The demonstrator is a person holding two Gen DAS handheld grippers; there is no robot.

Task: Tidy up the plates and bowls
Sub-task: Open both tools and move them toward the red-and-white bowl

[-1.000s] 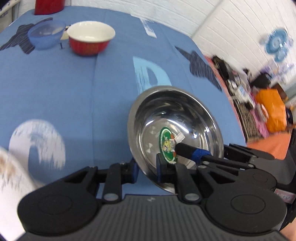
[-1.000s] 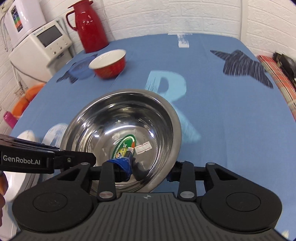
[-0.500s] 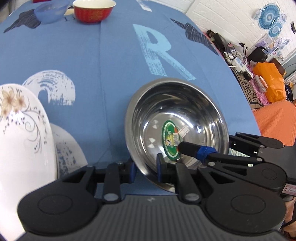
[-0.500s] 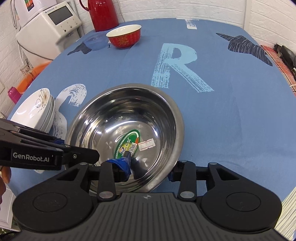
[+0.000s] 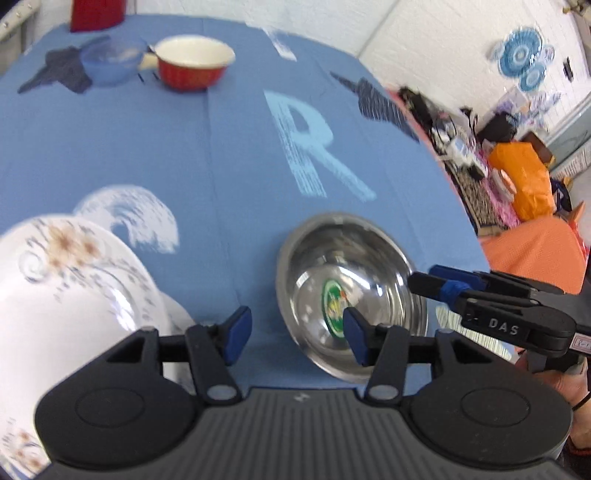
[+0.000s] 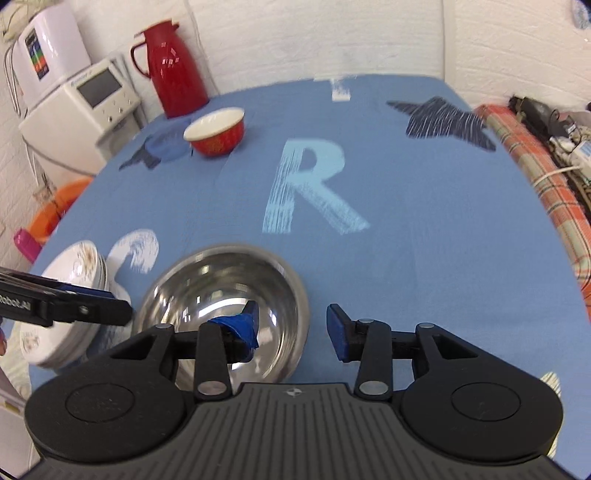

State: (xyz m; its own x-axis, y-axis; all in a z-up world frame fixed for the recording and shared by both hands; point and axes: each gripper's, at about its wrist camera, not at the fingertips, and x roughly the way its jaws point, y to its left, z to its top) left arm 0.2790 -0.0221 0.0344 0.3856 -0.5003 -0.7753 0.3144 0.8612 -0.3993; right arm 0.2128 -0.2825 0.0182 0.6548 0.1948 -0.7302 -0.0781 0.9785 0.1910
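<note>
Steel bowl (image 5: 351, 295) rests on the blue tablecloth (image 5: 184, 147), between both claws. The left gripper (image 5: 295, 330) and right gripper (image 6: 291, 328) gape wide, holding nothing. Stacked floral plates (image 6: 70, 295) sit left of them. Backing away level should avoid nudging the bowl.

A table (image 6: 424, 206) under a blue cloth printed with a pale letter R (image 6: 310, 188) and dark star shapes stands against a white-painted brick wall (image 6: 314, 33). Past its far left corner a red thermos jug (image 6: 173, 70) sits on the cloth, with a white appliance (image 6: 85, 110) with a screen just off the edge. Beyond the right edge lie a checked orange cloth (image 6: 532, 162), cluttered bags and an orange sack (image 5: 524, 177), and blue round ornaments (image 5: 521, 62) hang on the wall.
</note>
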